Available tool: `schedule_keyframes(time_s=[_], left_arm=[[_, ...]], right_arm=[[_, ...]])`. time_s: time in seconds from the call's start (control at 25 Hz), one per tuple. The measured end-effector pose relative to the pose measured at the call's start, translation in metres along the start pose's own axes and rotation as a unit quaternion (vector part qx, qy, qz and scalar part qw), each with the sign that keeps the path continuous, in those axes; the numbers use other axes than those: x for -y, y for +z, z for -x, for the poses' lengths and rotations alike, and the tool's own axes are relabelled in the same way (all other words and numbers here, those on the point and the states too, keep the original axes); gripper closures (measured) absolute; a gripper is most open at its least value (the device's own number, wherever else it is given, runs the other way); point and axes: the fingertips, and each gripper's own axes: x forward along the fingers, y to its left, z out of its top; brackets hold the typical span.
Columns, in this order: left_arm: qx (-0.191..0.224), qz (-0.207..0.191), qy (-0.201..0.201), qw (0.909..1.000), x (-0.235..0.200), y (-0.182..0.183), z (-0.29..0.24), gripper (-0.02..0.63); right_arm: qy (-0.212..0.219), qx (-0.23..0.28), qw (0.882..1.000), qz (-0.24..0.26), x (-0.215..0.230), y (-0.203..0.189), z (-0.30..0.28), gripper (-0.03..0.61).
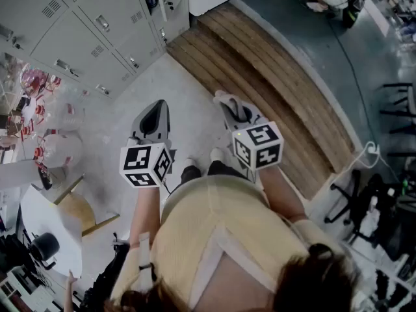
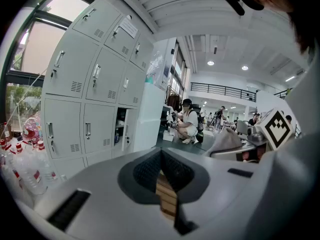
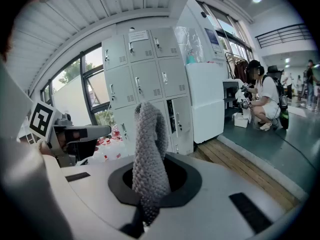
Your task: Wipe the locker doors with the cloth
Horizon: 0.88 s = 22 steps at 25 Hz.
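The grey lockers (image 1: pixel 84 25) stand a few steps ahead at the upper left of the head view, and both gripper views show the lockers (image 2: pixel 95 84) (image 3: pixel 150 79) too. My left gripper (image 1: pixel 155 117) is shut and empty, its jaws meeting with nothing between them (image 2: pixel 161 156). My right gripper (image 1: pixel 231 106) is shut on a grey knitted cloth (image 3: pixel 148 149), which stands up out of the jaws. The cloth (image 2: pixel 226 140) also shows at the right of the left gripper view. Both grippers are held side by side, away from the doors.
A wooden platform (image 1: pixel 273 90) runs along the floor right of the lockers. A white cabinet (image 3: pixel 207 99) stands beside them, and one low locker door (image 2: pixel 122 129) hangs open. Bagged bottles (image 1: pixel 55 132) lie at the left. A person (image 3: pixel 262 96) crouches further back.
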Motion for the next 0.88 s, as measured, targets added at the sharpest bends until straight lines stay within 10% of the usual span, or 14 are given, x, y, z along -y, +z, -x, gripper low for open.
schedule_keyframes(time_s=[0.88], left_arm=[[0.000,0.025,0.045,0.9987,0.019,-0.002,-0.048,0.623]], right_arm=[[0.044,-0.018,0.998,0.034,0.054,0.009,-0.023,0.566]])
